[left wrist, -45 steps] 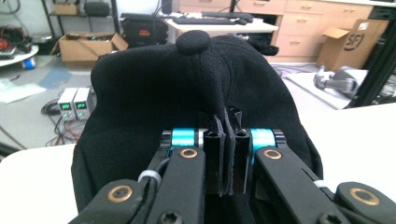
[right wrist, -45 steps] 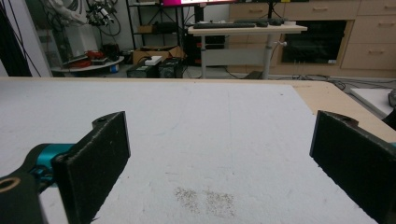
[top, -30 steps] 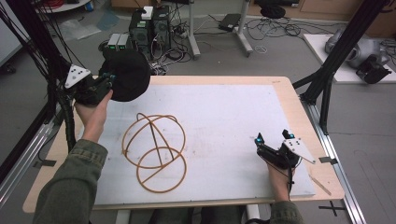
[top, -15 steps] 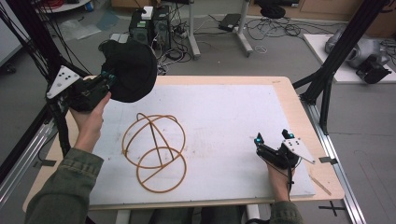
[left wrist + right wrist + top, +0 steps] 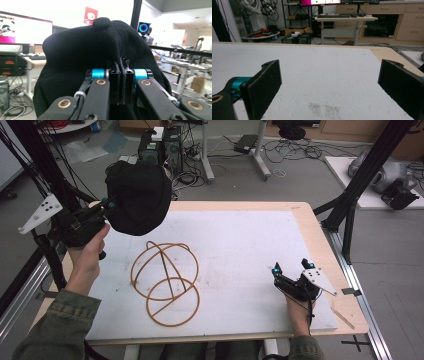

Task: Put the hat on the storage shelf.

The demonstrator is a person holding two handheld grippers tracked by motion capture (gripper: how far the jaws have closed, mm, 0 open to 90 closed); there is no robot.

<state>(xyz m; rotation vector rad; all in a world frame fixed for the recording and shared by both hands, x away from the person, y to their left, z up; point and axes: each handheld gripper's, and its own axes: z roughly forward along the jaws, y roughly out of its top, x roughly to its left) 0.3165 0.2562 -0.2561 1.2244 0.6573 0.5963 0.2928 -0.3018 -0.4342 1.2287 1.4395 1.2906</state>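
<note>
Left claw [image 5: 106, 205]: jaws pinched tight on the soft black fabric cap [image 5: 137, 196], lifted above the table's [image 5: 240, 245] left edge.
Middle: tan wire-hoop stand [image 5: 164, 280], probably awaiting the cap.
Right claw [image 5: 292, 270]: jaws wide apart, empty, resting low on the table.

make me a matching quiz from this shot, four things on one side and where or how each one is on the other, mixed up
Things:
1. black cap
2. wire hat frame
3. left gripper
4. right gripper

States:
A. open, jaws wide apart, low over the white mat near the table's right edge
B. lying on the white mat, touched by neither gripper
C. held up in the air, above the table's far left corner
D. shut, pinching a fold of black fabric

Pairs: 1-C, 2-B, 3-D, 4-A
</note>
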